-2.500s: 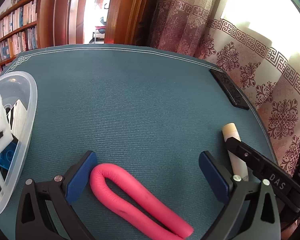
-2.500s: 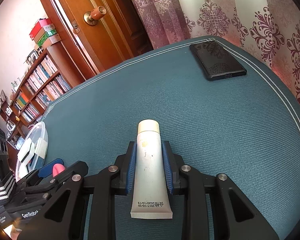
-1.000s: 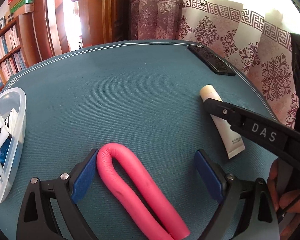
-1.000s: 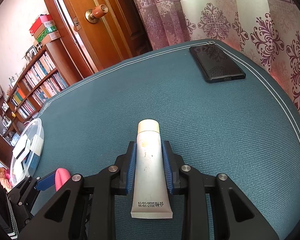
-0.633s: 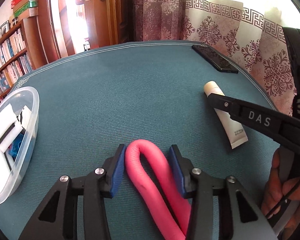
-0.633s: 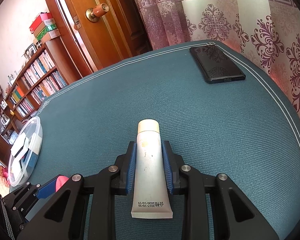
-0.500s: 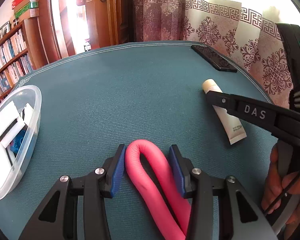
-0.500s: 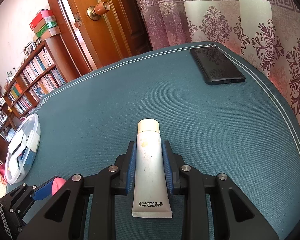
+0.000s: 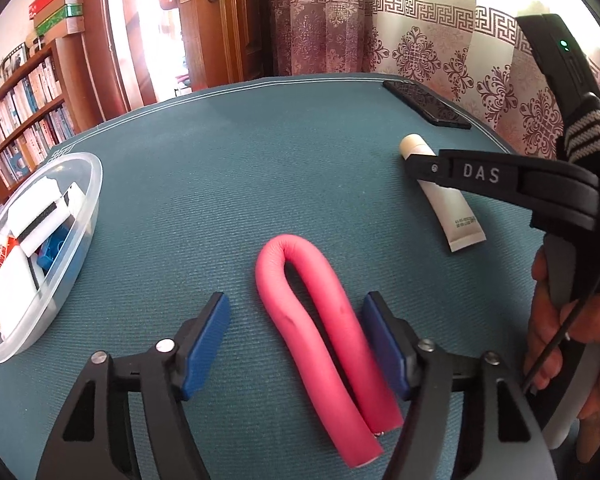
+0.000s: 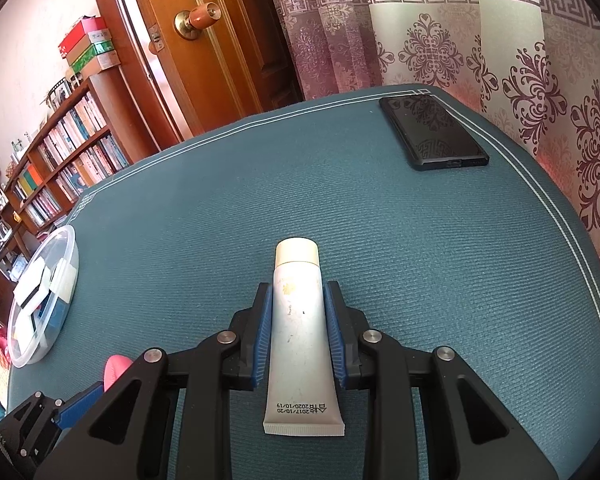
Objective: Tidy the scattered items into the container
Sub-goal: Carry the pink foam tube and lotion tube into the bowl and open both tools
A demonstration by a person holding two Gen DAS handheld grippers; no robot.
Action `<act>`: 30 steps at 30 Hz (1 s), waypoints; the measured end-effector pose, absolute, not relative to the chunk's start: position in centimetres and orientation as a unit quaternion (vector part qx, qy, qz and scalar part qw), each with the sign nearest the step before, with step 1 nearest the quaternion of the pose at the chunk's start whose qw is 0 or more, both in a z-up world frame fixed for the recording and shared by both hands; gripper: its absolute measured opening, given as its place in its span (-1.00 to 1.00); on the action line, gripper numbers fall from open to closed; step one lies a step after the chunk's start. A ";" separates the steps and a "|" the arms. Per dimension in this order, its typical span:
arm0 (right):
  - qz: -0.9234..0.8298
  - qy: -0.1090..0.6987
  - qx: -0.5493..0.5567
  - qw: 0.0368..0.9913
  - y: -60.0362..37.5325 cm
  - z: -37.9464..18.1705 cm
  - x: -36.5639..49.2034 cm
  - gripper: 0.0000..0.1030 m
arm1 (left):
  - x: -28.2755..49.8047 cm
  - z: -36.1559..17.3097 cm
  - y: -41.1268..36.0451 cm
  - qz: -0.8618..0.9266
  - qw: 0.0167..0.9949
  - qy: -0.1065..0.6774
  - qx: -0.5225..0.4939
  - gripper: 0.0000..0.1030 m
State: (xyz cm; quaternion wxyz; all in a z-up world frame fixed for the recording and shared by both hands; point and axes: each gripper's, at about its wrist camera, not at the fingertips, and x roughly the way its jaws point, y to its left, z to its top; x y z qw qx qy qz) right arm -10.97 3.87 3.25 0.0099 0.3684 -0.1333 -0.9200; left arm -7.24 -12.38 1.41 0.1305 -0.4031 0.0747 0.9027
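Tube [image 10: 298, 320]: clamped in my right hand-held gripper [image 10: 298, 338], on desk [image 10: 440, 260]. Pink roller [image 9: 320, 320]: between my wide-open left hand-held gripper [image 9: 296, 340]. Container [image 9: 80, 216]: far left.

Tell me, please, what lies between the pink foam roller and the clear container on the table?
Nothing: in the left wrist view, only bare teal tablecloth separates the pink foam roller from the clear container.
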 end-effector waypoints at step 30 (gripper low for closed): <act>-0.931 -0.160 0.326 0.037 3.9 5.4 -9.9 -0.46 | -6.4 3.7 -16.1 0.926 0.094 0.037 -0.364 -0.07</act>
